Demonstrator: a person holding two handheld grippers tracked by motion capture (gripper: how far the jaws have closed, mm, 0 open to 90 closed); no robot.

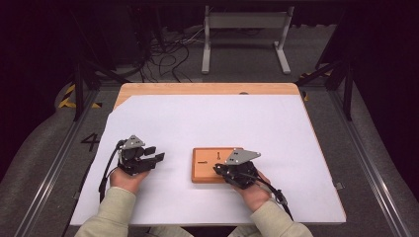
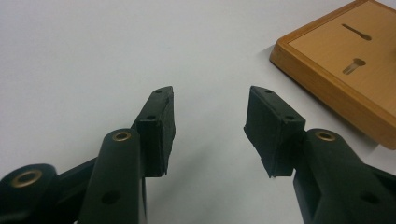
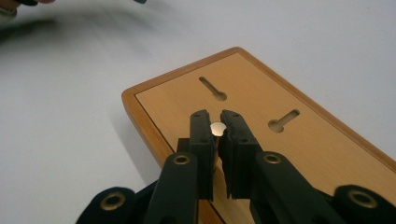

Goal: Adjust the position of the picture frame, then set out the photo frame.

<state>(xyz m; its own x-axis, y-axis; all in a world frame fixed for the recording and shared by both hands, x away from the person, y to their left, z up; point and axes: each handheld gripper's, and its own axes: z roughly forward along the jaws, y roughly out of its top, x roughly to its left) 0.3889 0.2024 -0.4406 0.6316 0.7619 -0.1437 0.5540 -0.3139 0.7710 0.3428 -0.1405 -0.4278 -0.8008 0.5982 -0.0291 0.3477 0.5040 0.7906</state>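
Now, right gripper (image 3: 218,122) clamped on a small pin (image 3: 217,129) over the board (image 3: 154,100), left gripper (image 2: 210,105) at nine o'clock, jaws apart, empty.

the person is wearing pale beige sleeves (image 1: 113,210); both black grippers, left gripper (image 1: 154,157) and right gripper (image 1: 222,169), are carrying grey three-cornered plates, brass-ringed screw holes and black cables trailing toward six o'clock.
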